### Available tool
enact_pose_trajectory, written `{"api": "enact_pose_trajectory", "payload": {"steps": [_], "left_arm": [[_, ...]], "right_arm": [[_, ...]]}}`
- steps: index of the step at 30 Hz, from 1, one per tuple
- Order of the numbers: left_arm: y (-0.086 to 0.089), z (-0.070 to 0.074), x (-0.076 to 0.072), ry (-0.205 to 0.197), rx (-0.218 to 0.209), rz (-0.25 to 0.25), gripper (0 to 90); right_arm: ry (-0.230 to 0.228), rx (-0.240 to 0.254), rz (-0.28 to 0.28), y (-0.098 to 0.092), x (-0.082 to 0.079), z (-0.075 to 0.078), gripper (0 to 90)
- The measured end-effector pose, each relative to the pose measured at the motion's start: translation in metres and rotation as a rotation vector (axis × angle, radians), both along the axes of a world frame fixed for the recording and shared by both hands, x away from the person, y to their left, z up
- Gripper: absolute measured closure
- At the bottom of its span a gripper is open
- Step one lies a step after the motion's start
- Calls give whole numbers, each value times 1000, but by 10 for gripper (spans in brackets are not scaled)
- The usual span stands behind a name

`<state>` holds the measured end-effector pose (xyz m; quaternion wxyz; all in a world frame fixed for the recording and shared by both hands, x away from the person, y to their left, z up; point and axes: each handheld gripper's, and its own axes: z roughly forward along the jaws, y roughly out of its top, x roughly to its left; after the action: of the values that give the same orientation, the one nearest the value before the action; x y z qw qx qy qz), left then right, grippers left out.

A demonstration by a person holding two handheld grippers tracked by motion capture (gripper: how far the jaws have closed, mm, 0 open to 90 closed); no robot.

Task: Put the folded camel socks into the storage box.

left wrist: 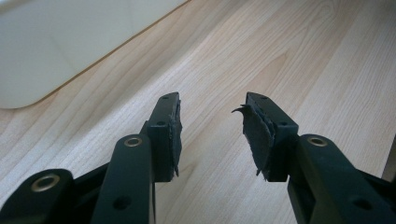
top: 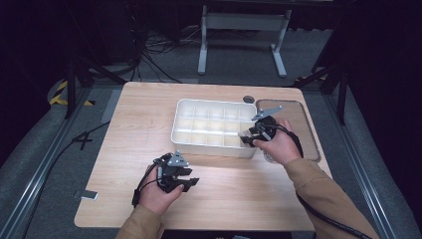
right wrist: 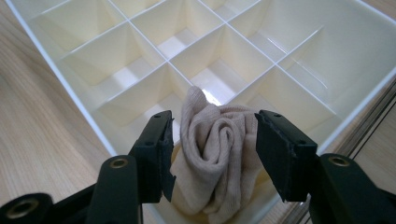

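Sock roll at the near corner of the divided tray

Sock roll, beige and bundled, sits between the jaws of your right claw, at the near corner compartment of the white divided tray. Those jaws stand apart; I cannot tell whether they touch the cloth. Lower it squarely inside the partitions before you pull away. Your left claw rests wide and empty over the bare wooden table. Beyond lie grey floor, cables and a white frame.
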<state>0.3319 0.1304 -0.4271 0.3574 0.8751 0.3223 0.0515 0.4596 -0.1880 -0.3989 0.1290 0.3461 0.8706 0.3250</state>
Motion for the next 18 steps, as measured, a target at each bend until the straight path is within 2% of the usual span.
{"api": "enact_pose_trajectory", "payload": {"steps": [2, 3, 5, 7, 13, 18], "left_arm": [[0, 0, 0, 0, 0, 2, 571], [0, 0, 0, -2, 2, 1, 571], [0, 0, -1, -1, -1, 0, 571], [0, 0, -1, 1, 0, 3, 571], [0, 0, -1, 0, 1, 0, 571], [-1, 0, -1, -1, 10, -4, 571]], "right_arm": [[14, 15, -13, 1, 3, -2, 482], [24, 25, -23, 1, 4, -3, 515], [46, 30, -28, 1, 6, -3, 625], [49, 10, -13, 0, 7, -1, 746], [81, -65, -15, 1, 7, 0, 783], [137, -88, -15, 3, 7, -7, 787]]}}
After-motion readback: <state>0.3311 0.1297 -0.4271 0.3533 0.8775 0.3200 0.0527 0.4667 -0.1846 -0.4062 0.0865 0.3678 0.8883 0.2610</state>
